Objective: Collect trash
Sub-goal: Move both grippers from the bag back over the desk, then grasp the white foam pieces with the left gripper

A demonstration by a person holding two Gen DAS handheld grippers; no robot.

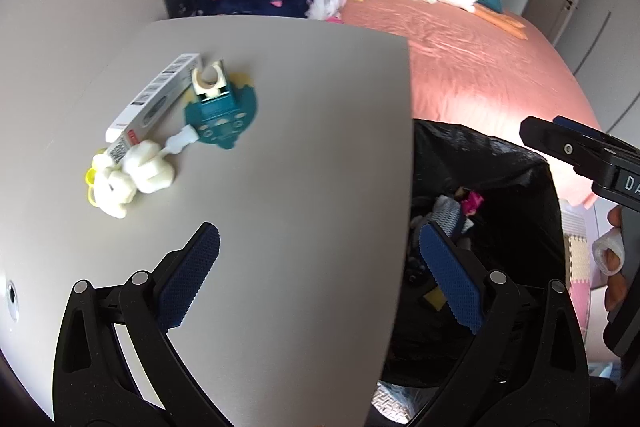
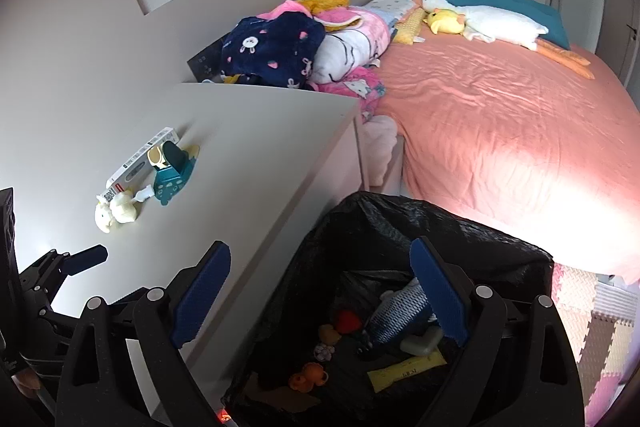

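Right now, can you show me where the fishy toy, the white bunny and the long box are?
fish toy [image 2: 394, 311], right wrist view, on its scaly blue-grey body inside the trash bag.
white bunny [image 1: 116, 191], left wrist view, on its body.
long box [image 1: 158, 95], left wrist view, on its grey top face.

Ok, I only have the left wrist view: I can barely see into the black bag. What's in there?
Observer: The right wrist view looks straight into the bag. A blue fish toy lies on top.
Operator: Anything else in it?
Observer: A yellow packet, an orange toy and a small red piece.
Operator: Is my right gripper holding anything?
Observer: No, the right gripper is open and empty above the bag.
Operator: And the table?
Observer: Its side next to the bag is plain white.
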